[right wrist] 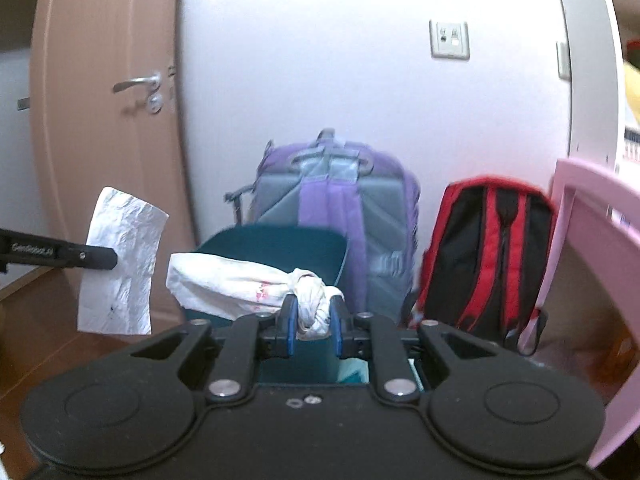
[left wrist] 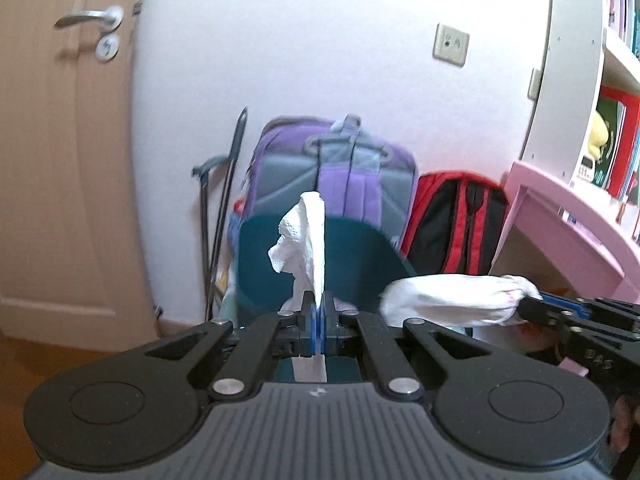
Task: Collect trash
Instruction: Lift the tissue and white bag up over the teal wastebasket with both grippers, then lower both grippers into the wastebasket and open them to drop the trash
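Trash is held in both grippers, above a dark teal bin (left wrist: 360,264) that stands on the floor in front of a purple backpack (left wrist: 340,168) and a red and black backpack (left wrist: 460,224). The left gripper (left wrist: 318,312) has its jaws pressed together on a crumpled white paper towel (left wrist: 304,236), which sticks up from between the blue pads. The right gripper (right wrist: 313,322) has its jaws clamped on the knotted end of a white plastic bag (right wrist: 240,284); the bag stretches out sideways to the left in front of the bin. In the right wrist view the paper towel hangs flat from the left gripper, left of the bin. A brown door (left wrist: 60,160) stands at left, and a pink desk (left wrist: 560,216) at right.
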`<state>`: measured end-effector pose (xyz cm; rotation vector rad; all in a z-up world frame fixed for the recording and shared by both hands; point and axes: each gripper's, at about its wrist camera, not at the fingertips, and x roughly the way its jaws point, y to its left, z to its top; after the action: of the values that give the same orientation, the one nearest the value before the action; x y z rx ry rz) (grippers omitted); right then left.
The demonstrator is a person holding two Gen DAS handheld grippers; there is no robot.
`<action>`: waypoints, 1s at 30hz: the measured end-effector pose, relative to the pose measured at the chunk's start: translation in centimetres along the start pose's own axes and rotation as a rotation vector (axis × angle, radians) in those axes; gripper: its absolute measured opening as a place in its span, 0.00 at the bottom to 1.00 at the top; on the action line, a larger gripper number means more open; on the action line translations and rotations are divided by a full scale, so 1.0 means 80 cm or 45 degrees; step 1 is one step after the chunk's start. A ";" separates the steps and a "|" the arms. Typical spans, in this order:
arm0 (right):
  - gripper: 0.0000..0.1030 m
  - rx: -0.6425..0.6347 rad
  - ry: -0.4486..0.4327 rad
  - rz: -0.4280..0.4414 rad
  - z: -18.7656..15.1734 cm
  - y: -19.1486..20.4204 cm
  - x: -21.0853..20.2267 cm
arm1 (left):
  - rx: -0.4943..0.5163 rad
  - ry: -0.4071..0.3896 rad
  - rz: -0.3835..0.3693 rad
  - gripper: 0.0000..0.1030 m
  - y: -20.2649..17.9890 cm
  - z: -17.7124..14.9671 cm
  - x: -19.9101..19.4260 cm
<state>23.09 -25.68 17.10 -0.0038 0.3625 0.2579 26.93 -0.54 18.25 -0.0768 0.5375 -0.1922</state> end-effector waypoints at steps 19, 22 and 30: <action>0.16 -0.178 0.199 -0.058 0.041 0.041 0.179 | 0.061 0.192 0.054 0.01 -0.017 0.041 0.180; 0.16 -0.212 0.254 -0.020 0.036 0.050 0.202 | 0.058 0.251 0.047 0.01 -0.011 0.033 0.205; 0.20 -0.277 0.355 0.063 0.018 0.062 0.243 | 0.055 0.401 0.015 0.01 0.009 0.020 0.253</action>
<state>39.93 -15.99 11.82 -0.2468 0.6109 0.3462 44.93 -3.89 9.37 -0.0009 0.8472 -0.2052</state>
